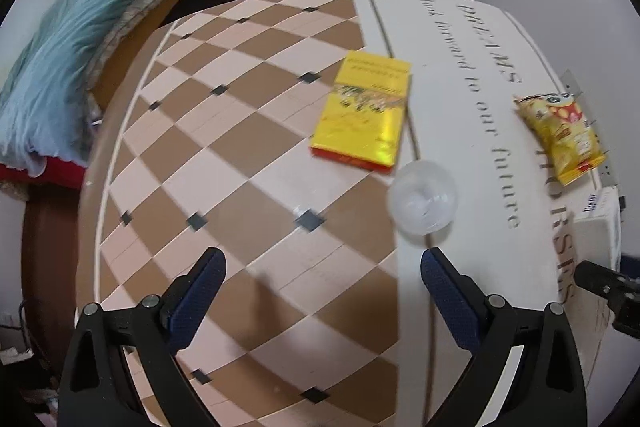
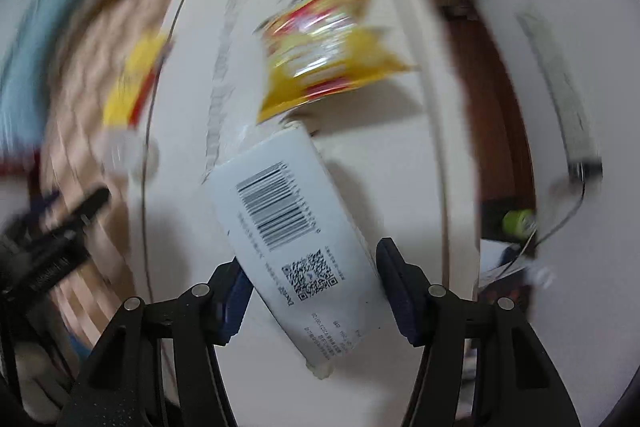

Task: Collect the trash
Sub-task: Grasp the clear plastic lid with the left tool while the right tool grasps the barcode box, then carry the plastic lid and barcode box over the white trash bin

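Right tongs [image 2: 312, 291]: clenched on the white box [image 2: 296, 247], one finger on each long side.
Box axis: runs near to far, leaning left, lifted off the tabletop [image 2: 380, 155] as I judge from its shadow.
Left tongs [image 1: 322, 291]: released, holding nothing.
Cup [image 1: 422, 201]: just beyond my left tongs, slightly right; the nearest trash for that hand.
Yellow box [image 1: 364, 111]: farther, beyond the cup.
Chip bag [image 1: 560, 135]: far right, nearer my right hand.

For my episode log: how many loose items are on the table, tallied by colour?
Yellow: 2, the flat box and the snack bag
Clear: 1, the plastic cup
White: 1, the carton between the right gripper fingers
Total: 4
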Action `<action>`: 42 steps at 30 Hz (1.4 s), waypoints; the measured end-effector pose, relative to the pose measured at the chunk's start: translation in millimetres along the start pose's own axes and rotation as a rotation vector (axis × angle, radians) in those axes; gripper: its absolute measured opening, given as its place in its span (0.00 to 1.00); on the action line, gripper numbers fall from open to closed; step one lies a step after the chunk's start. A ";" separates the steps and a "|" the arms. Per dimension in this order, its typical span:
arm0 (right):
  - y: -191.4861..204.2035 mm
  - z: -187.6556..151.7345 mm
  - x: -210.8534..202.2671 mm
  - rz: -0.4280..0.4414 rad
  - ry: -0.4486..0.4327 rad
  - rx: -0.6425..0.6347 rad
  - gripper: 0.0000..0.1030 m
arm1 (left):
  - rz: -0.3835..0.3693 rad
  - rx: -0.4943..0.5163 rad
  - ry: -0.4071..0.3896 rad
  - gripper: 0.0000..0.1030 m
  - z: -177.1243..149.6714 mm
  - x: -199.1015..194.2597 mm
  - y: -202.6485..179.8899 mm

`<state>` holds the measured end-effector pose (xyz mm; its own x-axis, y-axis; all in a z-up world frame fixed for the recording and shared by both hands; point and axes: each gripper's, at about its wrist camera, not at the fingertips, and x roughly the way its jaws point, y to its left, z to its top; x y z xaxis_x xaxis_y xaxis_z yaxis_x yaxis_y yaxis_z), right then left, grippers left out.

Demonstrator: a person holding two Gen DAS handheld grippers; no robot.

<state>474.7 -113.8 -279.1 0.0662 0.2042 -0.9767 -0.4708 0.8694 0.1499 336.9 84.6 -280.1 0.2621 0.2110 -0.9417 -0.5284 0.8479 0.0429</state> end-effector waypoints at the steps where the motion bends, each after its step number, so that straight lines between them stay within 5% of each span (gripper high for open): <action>1: -7.6 -5.7 -2.1 0.018 -0.032 0.059 0.59 | -0.014 0.010 0.000 0.96 1.8 1.2 -3.1; 9: -16.7 -22.5 11.7 0.063 -0.168 0.247 0.60 | -0.038 0.111 0.011 0.96 27.7 20.9 -36.2; 11: -16.5 -26.9 13.9 0.053 -0.174 0.250 0.60 | -0.026 0.124 0.007 0.78 30.0 24.8 -41.6; 13: -13.0 -29.7 16.9 0.043 -0.179 0.238 0.60 | -0.024 0.126 0.015 0.48 30.7 28.0 -44.1; 15: -7.1 -33.4 17.4 0.022 -0.186 0.218 0.55 | -0.040 0.114 0.009 0.36 30.0 26.5 -44.7; 24: 3.4 -48.0 -2.4 0.020 -0.237 0.161 0.51 | -0.033 0.098 -0.064 0.36 10.6 -3.8 -37.8; 29: 24.0 -57.9 -39.0 0.045 -0.308 0.120 0.51 | -0.040 0.077 -0.164 0.36 0.7 -57.6 -21.8; 42: 142.4 -92.4 -139.1 0.190 -0.467 -0.046 0.51 | -0.027 -0.025 -0.336 0.36 -34.6 -183.3 90.1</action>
<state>317.2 -60.0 -136.0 0.3573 0.5457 -0.7580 -0.5505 0.7787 0.3011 213.3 105.5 -115.2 0.5261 0.3405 -0.7793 -0.5360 0.8442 0.0070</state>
